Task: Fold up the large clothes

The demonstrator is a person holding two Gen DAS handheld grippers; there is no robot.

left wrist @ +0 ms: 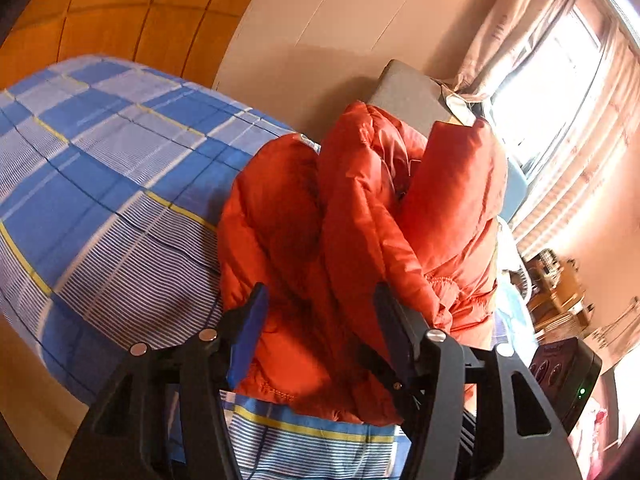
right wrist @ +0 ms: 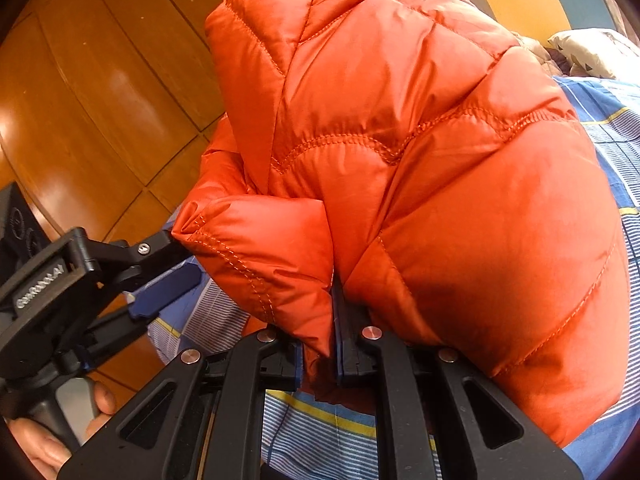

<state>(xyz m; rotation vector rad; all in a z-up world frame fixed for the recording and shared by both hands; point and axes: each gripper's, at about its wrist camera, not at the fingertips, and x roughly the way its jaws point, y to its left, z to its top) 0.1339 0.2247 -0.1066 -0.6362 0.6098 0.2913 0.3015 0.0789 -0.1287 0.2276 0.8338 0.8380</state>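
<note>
- orange puffer jacket (left wrist: 360, 220) sits bunched up on the bed (left wrist: 100, 160) with the blue check sheet, at the bed's edge, wood floor (right wrist: 100, 80) just beyond it.
- my left tool (left wrist: 320, 336) stands partly spread, pads clear of the cloth; a fold of the jacket lies between the fingers but nothing is pinched. in the right wrist view the same tool (right wrist: 168, 272) sits just beside the jacket's cuff-like corner, not gripping it.
- my right tool (right wrist: 320, 344) is clamped near shut on a thin edge of the jacket, quilted fabric ballooning over the fingers.
- a person's hand (right wrist: 48, 432) holds the left tool's handle, low and on the floor side of the jacket.
- handling guess: light, very soft, springy down fill. it will puff back after any fold, so it needs pressing flat. shell looks glossy and slick, so a shallow pinch may slide out.
- where to grab: stitched hems, cuffs or quilt seams, where the fabric is thin and doubled. avoid the fat baffles, the tool would only squeeze air.
- stage guess: early, jacket is a heap and not spread yet. next i would take a second hem corner with the left tool and pull it apart from the right one's grip to flatten the jacket on the bed.
- risk: jacket slipping off the bed edge to the floor.
</note>
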